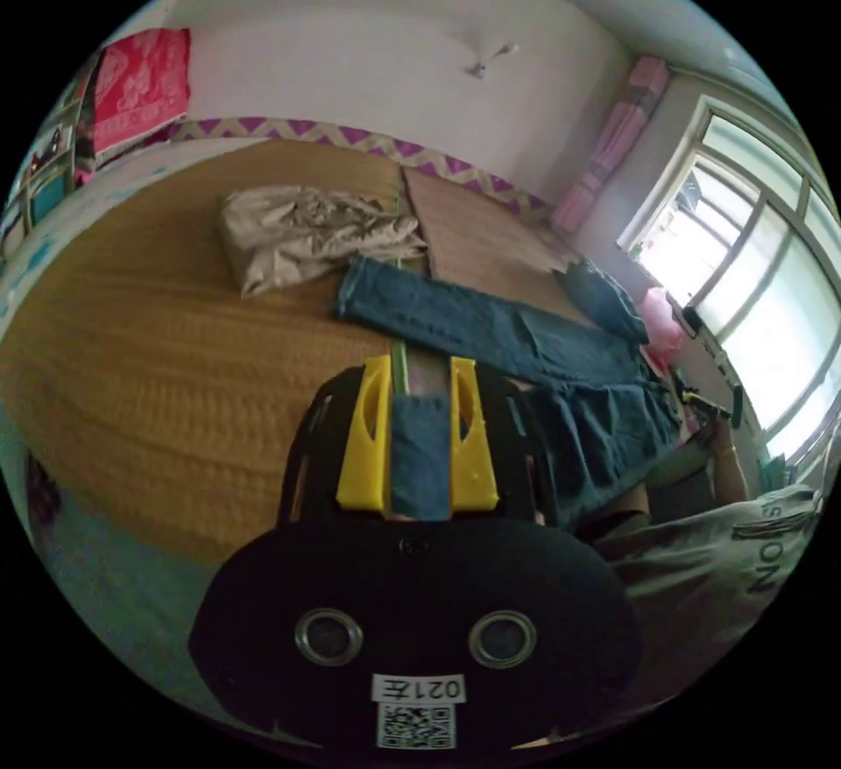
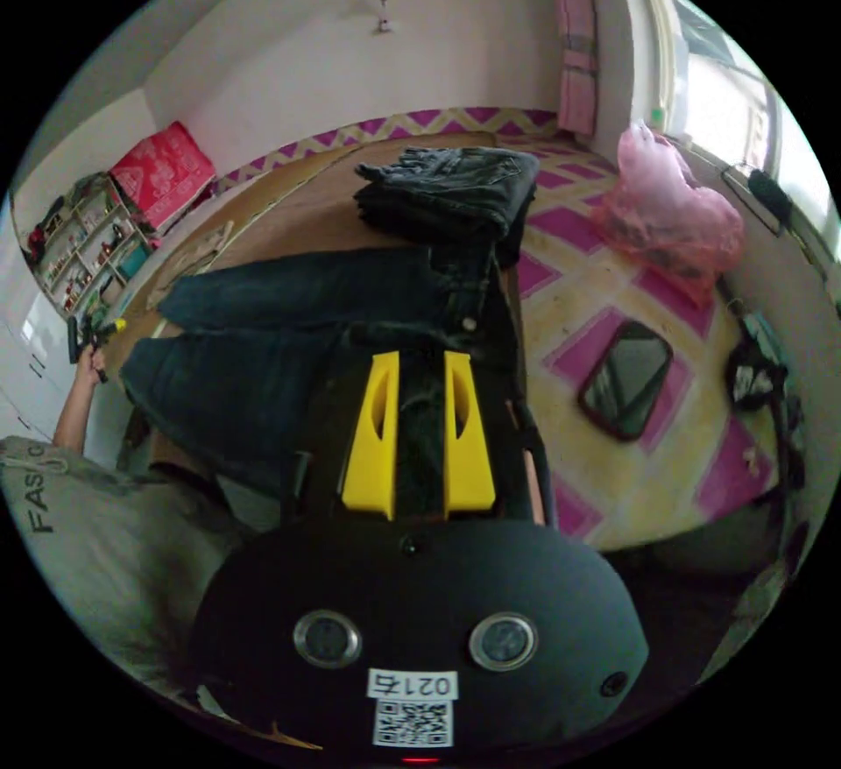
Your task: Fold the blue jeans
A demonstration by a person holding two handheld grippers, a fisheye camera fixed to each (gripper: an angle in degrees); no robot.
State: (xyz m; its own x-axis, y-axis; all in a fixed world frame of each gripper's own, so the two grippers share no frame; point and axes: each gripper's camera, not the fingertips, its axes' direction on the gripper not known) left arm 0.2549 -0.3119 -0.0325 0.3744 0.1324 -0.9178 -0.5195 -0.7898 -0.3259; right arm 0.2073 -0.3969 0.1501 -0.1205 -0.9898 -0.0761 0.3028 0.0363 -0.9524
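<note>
Blue jeans lie spread across my woven mat, one leg stretched flat toward a crumpled beige garment that sits just beyond its hem. In my left gripper view, the left gripper has its yellow jaws closed on a strip of the denim, both pressing the cloth between them, with the fabric running down toward the camera. From my right gripper view the jeans show both legs side by side, waistband end nearest me, and the right gripper has its yellow jaws clamped on dark denim at that waist end. Just past the waistband sits a stack of folded dark clothes, touching or nearly touching the jeans; I cannot tell which. Beside the mat I see a pink and cream patterned sheet with a dark mirror lying on it and a pink plastic bag near the window wall. A person in a grey shirt is at the edge of this view, arm raised, hand around the left gripper's handle.
</note>
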